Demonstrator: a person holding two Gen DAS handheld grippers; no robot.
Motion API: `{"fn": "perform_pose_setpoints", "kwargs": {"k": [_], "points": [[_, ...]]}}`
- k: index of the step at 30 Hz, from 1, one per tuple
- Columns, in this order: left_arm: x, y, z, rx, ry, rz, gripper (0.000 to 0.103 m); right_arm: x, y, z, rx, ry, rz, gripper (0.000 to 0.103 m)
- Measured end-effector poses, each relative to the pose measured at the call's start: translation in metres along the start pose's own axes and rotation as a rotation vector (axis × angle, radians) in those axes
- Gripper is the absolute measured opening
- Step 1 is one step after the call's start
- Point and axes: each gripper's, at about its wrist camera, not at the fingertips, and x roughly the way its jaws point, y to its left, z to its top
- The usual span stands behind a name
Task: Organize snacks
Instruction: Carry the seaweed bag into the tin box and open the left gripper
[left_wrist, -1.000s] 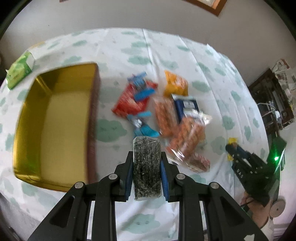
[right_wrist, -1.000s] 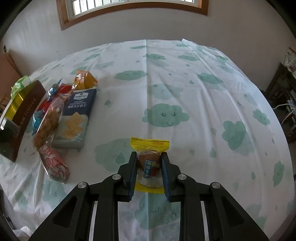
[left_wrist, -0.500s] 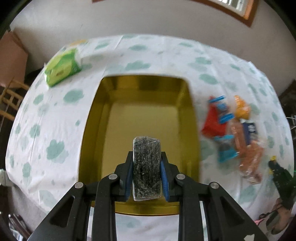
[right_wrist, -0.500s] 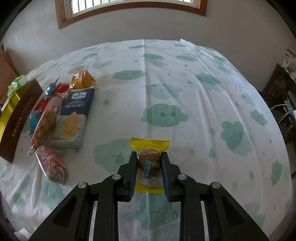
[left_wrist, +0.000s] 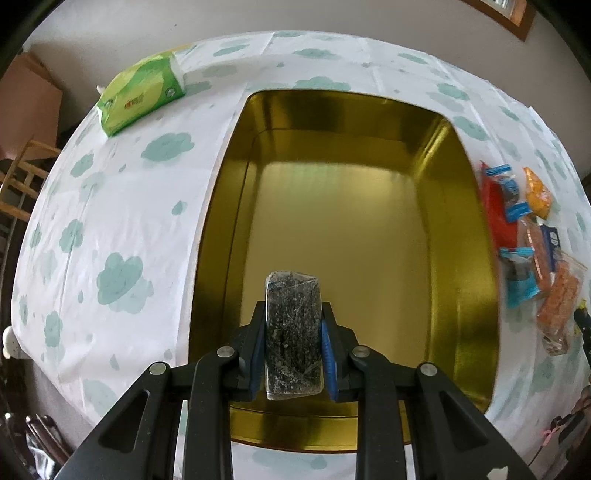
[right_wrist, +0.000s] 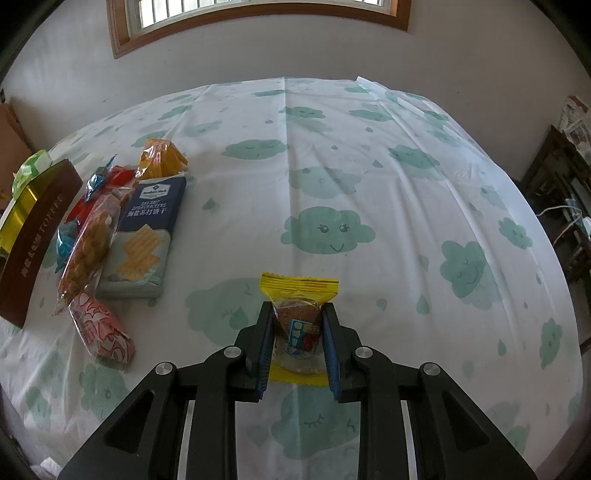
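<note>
In the left wrist view, the left gripper (left_wrist: 293, 334) is pinching a dark seaweed packet (left_wrist: 293, 332), its long axis running straight out along the fingers. It is hanging over the near end of the gold tin (left_wrist: 221, 206), whose bare floor is lying directly below and ahead, so nothing is blocking a drop. A green tissue pack (left_wrist: 142, 92) is sitting well apart at the far left; the snack pile (left_wrist: 528, 243) is lying just beyond the tin's right wall.

In the right wrist view, the right gripper (right_wrist: 298, 341) is clamping a yellow-wrapped cake (right_wrist: 298, 325) above the cloud-print tablecloth (right_wrist: 369, 166). The tin (right_wrist: 33, 236) is lying far to the left, beyond the cracker pack (right_wrist: 146, 232) and the other wrapped snacks, so the left hand is judged nearer.
</note>
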Motion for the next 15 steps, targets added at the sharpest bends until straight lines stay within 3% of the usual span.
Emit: {"fn": "perform_pose_setpoints", "kwargs": {"k": [15], "points": [[0.007, 0.013, -0.002, -0.016, -0.015, 0.023, 0.026, 0.000, -0.001, -0.002, 0.006, -0.008, -0.002, 0.026]]}}
